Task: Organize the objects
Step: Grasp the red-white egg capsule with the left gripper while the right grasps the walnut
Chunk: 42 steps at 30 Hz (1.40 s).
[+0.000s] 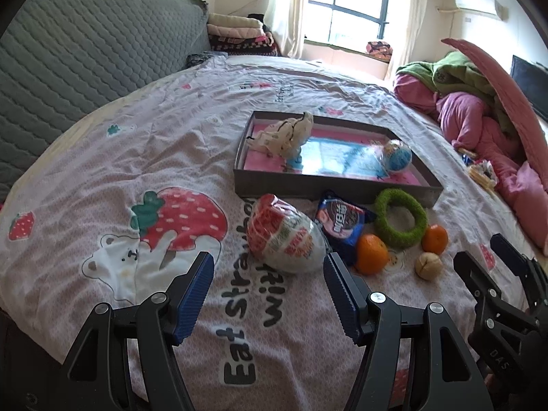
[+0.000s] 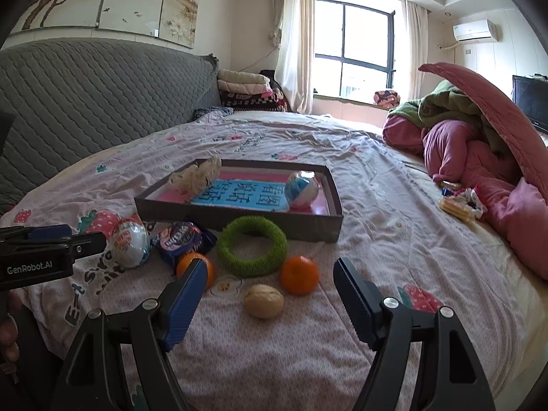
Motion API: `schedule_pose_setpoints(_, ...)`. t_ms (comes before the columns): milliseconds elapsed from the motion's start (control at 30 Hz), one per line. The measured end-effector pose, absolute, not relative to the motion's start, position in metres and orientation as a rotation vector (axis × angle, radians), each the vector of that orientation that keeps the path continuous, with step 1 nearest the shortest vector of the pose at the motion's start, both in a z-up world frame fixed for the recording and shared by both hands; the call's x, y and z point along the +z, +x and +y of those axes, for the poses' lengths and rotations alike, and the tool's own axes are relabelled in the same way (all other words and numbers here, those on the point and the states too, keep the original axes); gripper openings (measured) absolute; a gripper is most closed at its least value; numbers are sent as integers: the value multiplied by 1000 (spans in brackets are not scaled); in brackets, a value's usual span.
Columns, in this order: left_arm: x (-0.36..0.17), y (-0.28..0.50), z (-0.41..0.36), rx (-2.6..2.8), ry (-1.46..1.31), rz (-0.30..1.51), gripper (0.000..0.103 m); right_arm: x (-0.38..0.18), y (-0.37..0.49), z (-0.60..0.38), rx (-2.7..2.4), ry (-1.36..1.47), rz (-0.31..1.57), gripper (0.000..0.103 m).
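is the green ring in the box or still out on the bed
Out. The green ring lies on the bedsheet just in front of the box's near wall, beside two oranges.

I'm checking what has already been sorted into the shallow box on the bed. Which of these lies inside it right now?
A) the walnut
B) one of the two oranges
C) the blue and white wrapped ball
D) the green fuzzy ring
C: the blue and white wrapped ball lies inside the box near its right wall, while the green ring, the walnut and both oranges lie on the bedsheet in front of the box.
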<state>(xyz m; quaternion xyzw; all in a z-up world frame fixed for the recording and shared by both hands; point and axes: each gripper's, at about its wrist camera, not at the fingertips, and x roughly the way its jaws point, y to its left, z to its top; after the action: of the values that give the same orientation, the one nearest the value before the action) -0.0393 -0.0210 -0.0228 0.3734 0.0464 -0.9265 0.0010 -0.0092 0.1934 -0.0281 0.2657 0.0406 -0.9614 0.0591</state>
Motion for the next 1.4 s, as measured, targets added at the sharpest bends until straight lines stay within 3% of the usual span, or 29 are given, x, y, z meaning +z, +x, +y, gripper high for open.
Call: schedule_pose_setpoints(1400,-45,-88,8,-2833,1242,67,68,-62,-35,192,-2821,1049,21,75)
